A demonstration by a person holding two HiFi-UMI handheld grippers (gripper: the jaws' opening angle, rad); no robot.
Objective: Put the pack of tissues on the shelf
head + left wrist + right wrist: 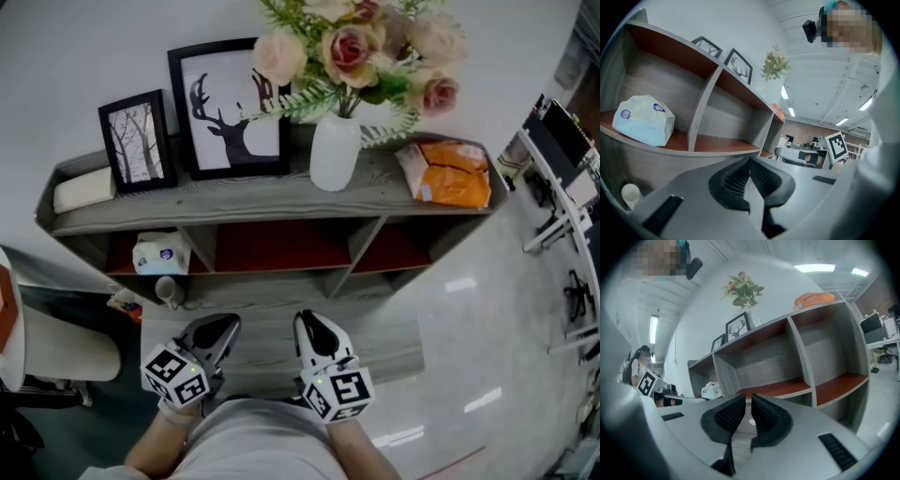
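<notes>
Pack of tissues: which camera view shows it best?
Left gripper view: the pack of tissues sits large and clear in the shelf's left compartment. The head view shows it small; the right gripper view, tiny and far off.

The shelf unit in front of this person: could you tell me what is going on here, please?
A person holds two grippers low in front of the shelf unit, neither on anything. The left gripper has its jaws together; the right gripper has its jaws slightly apart with nothing between them. The pack of tissues sits in the unit's left-hand compartment, apart from both grippers.
</notes>
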